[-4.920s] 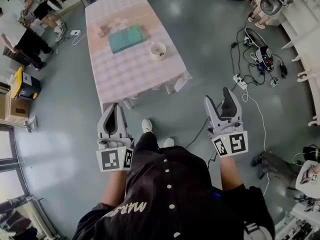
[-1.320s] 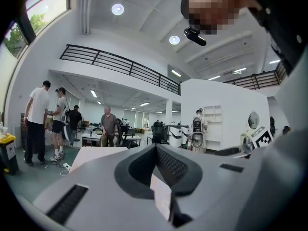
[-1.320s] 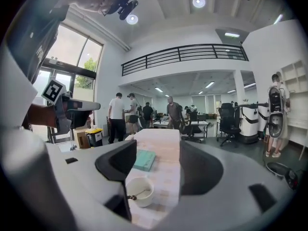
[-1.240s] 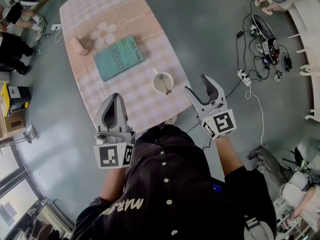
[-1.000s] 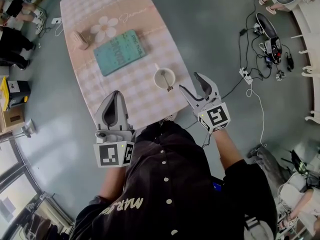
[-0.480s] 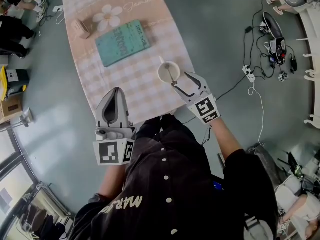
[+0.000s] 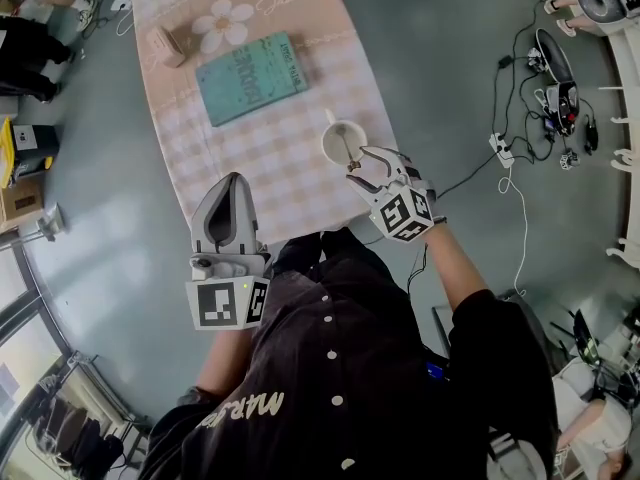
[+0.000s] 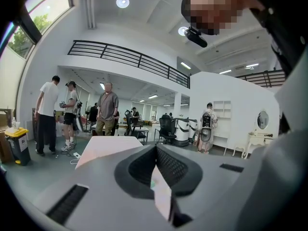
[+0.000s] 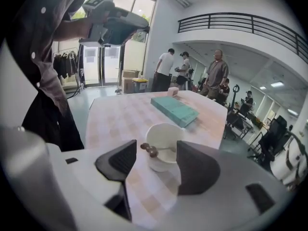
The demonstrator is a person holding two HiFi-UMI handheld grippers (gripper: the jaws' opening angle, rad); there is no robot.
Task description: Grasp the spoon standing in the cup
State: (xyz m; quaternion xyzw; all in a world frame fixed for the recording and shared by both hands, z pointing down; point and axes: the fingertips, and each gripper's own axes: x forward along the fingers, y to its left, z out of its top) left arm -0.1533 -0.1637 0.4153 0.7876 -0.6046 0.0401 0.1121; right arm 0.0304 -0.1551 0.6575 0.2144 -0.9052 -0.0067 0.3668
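Pink checked cloth-covered table point(image 7: 250, 158) on a grey hall floor, with a round white ceramic cup point(image 7: 343, 145) near its right edge.
In the cup stands a thin spoon with a brown knobbed handle point(image 9: 148, 150), leaning out over the rim. The right gripper point(image 9: 153, 160) is at the cup, its jaws wide apart on either side of the handle's end and not closed on it. The left gripper point(image 8: 156, 165) is held well back from the table, jaws together and empty. A teal rectangular book point(image 7: 250, 76) lies beyond the cup.

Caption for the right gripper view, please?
Open right gripper frames the spoon standing in the white cup on the checked table.
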